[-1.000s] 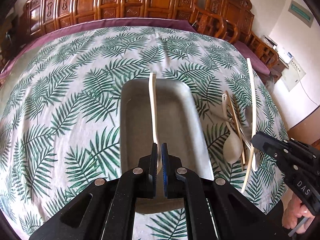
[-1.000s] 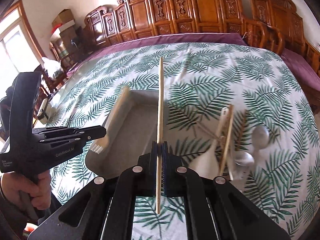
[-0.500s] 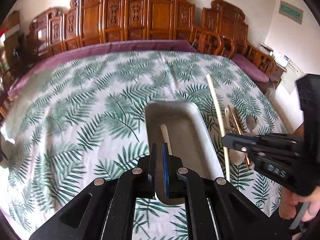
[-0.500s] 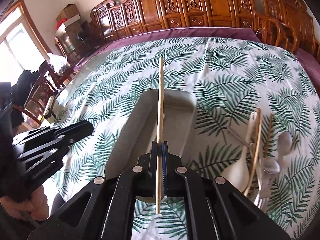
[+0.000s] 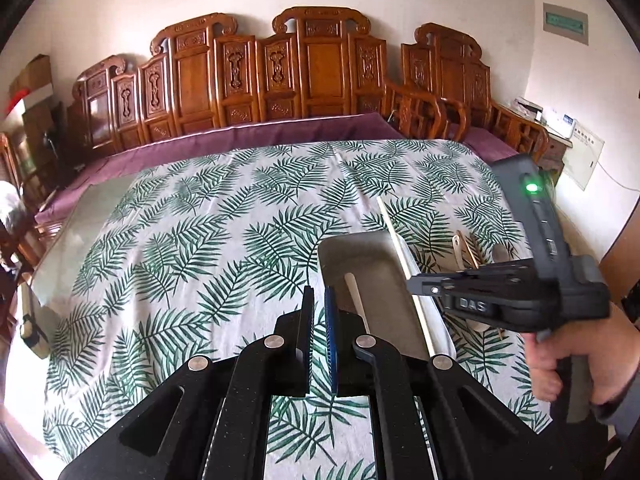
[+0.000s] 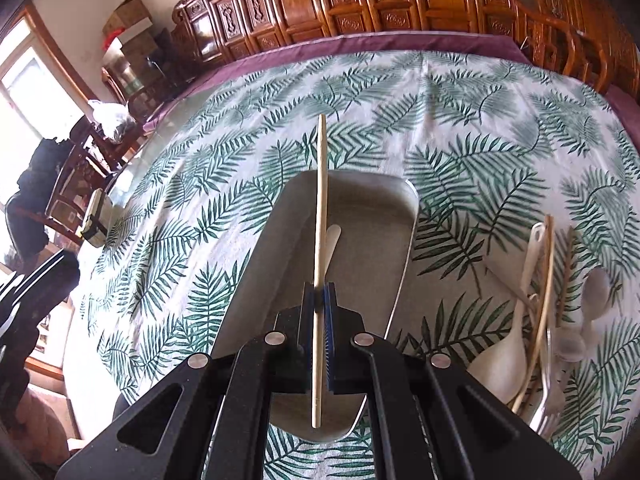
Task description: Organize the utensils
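Wooden chopstick (image 6: 321, 216) crosses grey tray (image 6: 404, 248) far rim; tablecloth (image 6: 460, 120) bare beyond.

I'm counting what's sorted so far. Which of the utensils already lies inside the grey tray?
Only the pale flat-handled utensil lies in the tray. The chopstick is clamped above it; the rest lie on the cloth.

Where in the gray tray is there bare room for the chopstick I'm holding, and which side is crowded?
The gray tray holds only a pale utensil near its middle; the floor right of it, toward the right rim, is bare. The right tool holds the chopstick over the tray. Crowded: the utensil pile on the cloth right of the tray.
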The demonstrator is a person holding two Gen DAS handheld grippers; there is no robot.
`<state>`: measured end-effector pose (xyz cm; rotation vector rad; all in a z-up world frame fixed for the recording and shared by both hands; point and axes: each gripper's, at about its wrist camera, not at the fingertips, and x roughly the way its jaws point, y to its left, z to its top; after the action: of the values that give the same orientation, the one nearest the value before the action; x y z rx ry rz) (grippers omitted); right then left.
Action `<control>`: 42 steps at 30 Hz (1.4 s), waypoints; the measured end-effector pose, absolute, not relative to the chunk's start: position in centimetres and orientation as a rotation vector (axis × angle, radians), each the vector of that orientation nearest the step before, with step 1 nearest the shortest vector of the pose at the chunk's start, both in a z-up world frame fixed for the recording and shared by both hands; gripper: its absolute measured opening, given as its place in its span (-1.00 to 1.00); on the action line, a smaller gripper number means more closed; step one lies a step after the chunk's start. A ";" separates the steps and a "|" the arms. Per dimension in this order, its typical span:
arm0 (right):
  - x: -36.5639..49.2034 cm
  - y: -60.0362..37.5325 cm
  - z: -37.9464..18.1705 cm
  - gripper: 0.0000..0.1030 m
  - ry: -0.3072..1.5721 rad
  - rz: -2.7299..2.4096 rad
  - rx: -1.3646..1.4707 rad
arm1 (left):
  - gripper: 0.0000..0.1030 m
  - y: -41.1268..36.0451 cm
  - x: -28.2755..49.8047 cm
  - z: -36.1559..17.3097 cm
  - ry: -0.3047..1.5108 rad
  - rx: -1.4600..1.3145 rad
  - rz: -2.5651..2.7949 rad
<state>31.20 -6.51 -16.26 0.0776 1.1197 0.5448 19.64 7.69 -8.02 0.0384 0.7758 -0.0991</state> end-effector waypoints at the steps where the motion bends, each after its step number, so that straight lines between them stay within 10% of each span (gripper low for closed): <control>1: 31.3 -6.4 -16.5 -0.89 1.128 0.541 0.069 | -0.91 7.7 19.5 -8.1 0.778 0.038 -0.103; 26: 27.2 -17.9 -14.1 -0.57 1.022 0.428 -0.075 | -0.89 1.9 20.9 -9.4 0.802 0.065 -0.229; 29: 26.7 -20.3 -13.8 -0.57 1.008 0.383 -0.093 | -0.48 0.8 21.1 -9.6 0.799 0.071 -0.243; 42: 26.6 -25.1 -16.1 -0.57 1.055 0.324 -0.076 | 0.12 -3.7 22.3 -11.9 0.846 0.090 -0.297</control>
<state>26.61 -25.13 -16.12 -0.0764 1.0547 0.3238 22.34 -3.70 -11.92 0.0904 0.8456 -0.2968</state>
